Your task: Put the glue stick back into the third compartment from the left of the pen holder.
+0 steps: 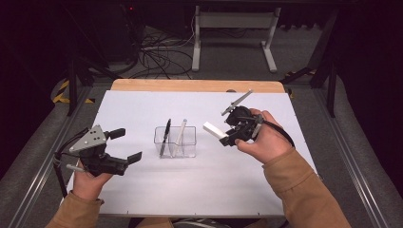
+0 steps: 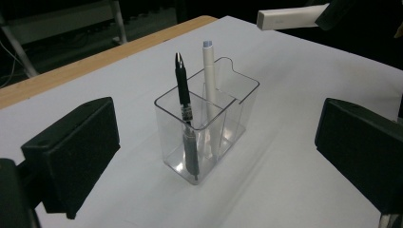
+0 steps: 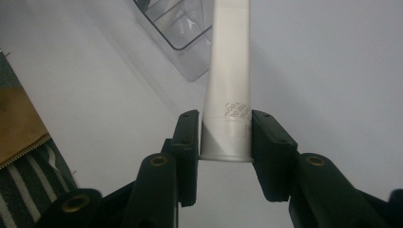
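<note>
A clear plastic holder [image 1: 175, 141] [image 2: 205, 124] with compartments stands mid-table, a black pen [image 1: 165, 137] [image 2: 184, 102] and a white pen [image 1: 180, 135] [image 2: 209, 78] leaning inside it. My right gripper [image 1: 227, 133] [image 3: 224, 137] is shut on a white tube-like stick [image 1: 215, 130] [image 3: 230, 95], held in the air just right of the holder, its free end pointing toward the holder. That stick's end also appears at the top of the left gripper view [image 2: 290, 17]. My left gripper [image 1: 125, 145] stands open at the left, jaws facing the holder, nothing between them.
The white table sheet [image 1: 199, 190] ends in a wooden strip [image 1: 197, 85] at the far side. Beyond it are a white desk frame [image 1: 233, 38] and cables on the floor. A striped cloth [image 3: 23, 190] lies off the table edge in the right gripper view.
</note>
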